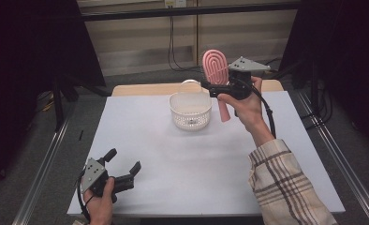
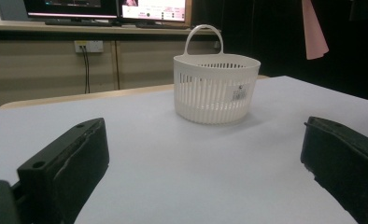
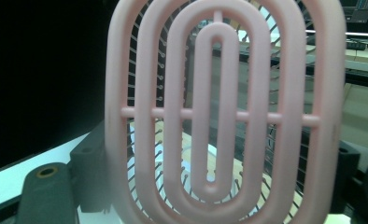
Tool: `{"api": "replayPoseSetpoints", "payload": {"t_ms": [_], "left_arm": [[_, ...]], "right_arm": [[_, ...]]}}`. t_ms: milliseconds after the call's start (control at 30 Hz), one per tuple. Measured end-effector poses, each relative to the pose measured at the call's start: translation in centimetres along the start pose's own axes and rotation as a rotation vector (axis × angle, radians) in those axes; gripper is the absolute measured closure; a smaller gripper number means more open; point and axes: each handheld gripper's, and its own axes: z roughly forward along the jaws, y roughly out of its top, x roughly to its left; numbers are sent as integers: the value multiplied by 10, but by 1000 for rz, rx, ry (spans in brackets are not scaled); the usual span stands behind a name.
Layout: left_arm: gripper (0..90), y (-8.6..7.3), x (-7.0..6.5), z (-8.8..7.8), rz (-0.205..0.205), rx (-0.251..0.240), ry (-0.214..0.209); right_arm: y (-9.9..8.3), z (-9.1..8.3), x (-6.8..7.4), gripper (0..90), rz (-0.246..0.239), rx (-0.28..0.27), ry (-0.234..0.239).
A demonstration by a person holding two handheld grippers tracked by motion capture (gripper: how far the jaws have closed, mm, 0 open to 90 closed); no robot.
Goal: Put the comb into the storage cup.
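High view shows your right gripper clamping the light, stiff pink brush at its neck, beside the basket, while your left gripper rests released.

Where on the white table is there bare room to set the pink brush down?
Bare stretches: the middle of the table between the white basket and the left hand-held gripper, and the far left beside the basket. It is crowded to the basket's right, where the right hand-held gripper holds the pink brush.
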Motion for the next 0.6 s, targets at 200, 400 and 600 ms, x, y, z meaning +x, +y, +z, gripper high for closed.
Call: {"api": "replayPoseSetpoints", "payload": {"t_ms": [200,400,600], "left_arm": [[13,0,-1,0,-6,0,-3],[13,0,-1,0,-4,-3,-5],[13,0,-1,0,-2,-1,-7]], "right_arm": [[4,5,2,200,1,-7,-4],[7,9,4,199,-1,-20,-3],[10,15,4,200,-3,-34,-2]]}}
